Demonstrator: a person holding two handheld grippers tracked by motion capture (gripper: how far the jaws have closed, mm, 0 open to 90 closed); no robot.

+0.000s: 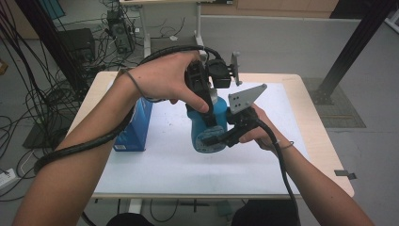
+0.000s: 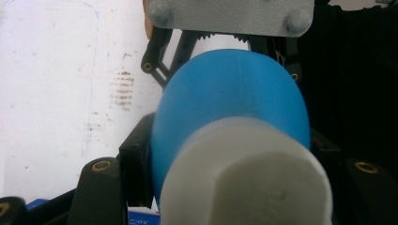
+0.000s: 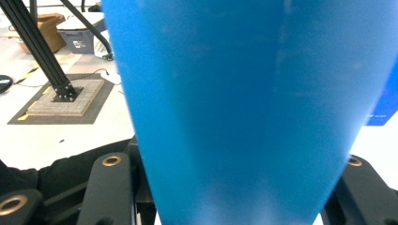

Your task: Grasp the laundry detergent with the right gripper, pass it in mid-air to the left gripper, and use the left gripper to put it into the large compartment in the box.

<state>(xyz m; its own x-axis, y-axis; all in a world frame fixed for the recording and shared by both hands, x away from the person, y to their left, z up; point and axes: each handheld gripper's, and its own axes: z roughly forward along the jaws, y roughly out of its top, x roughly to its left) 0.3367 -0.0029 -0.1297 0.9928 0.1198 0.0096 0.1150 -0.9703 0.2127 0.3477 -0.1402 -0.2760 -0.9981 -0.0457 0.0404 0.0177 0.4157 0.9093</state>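
High view overhead, gripper views close on bottle [image 1: 207,127]

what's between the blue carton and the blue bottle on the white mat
Nothing: in the high view a bare strip of white mat separates the blue cardboard carton from the blue plastic bottle.

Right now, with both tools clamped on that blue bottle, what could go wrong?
1. The left gripper grips the blue bottle near its white cap, and the right gripper grips the body. If the hands twist or pull unevenly, the smooth plastic could slip free and drop onto the white table mat.
2. The bottle is held tilted above the table; if the cap comes loose, any contents might spill.
3. The blue box stands close by and could get knocked.
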